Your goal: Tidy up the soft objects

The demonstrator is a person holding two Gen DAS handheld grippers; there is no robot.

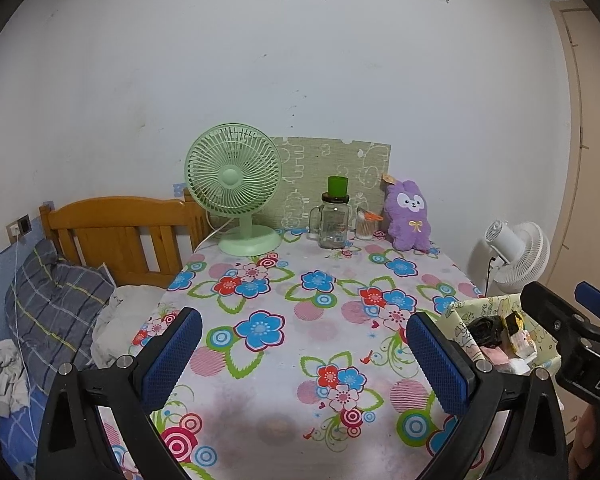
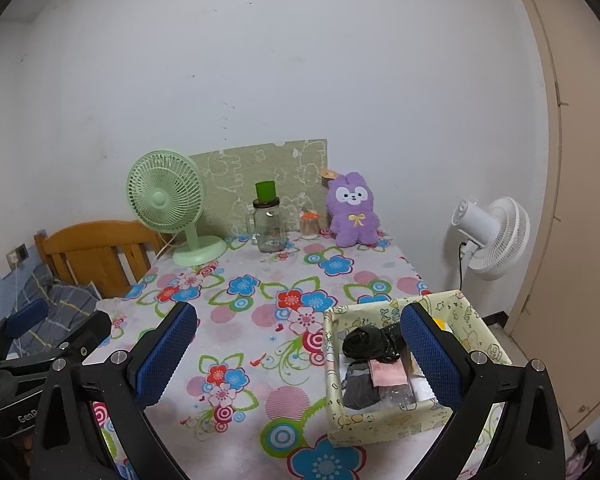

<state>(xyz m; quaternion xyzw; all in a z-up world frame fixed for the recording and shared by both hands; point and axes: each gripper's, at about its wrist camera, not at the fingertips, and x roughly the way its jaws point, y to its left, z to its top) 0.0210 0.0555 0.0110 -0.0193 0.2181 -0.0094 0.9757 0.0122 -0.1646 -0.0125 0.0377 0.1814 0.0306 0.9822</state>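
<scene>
At the table's far edge the purple plush rabbit (image 2: pixel 354 210) waits untouched; both grippers (left (image 1: pixel 304 354), right (image 2: pixel 300 354)) gape wide, empty, box (image 2: pixel 380 424) near.

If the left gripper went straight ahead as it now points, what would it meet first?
Probably nothing nearby: the open left gripper faces bare floral tablecloth; further on, likely the clear glass jar with green lid, though depth is unclear.

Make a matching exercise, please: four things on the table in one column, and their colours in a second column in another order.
Things:
1. desk fan
2. plush toy
3. jar
4. box

Colours:
A. purple
B. pale yellow with cartoon drawings
C. light green
D. clear glass with a green top

Pairs: 1-C, 2-A, 3-D, 4-B
</scene>
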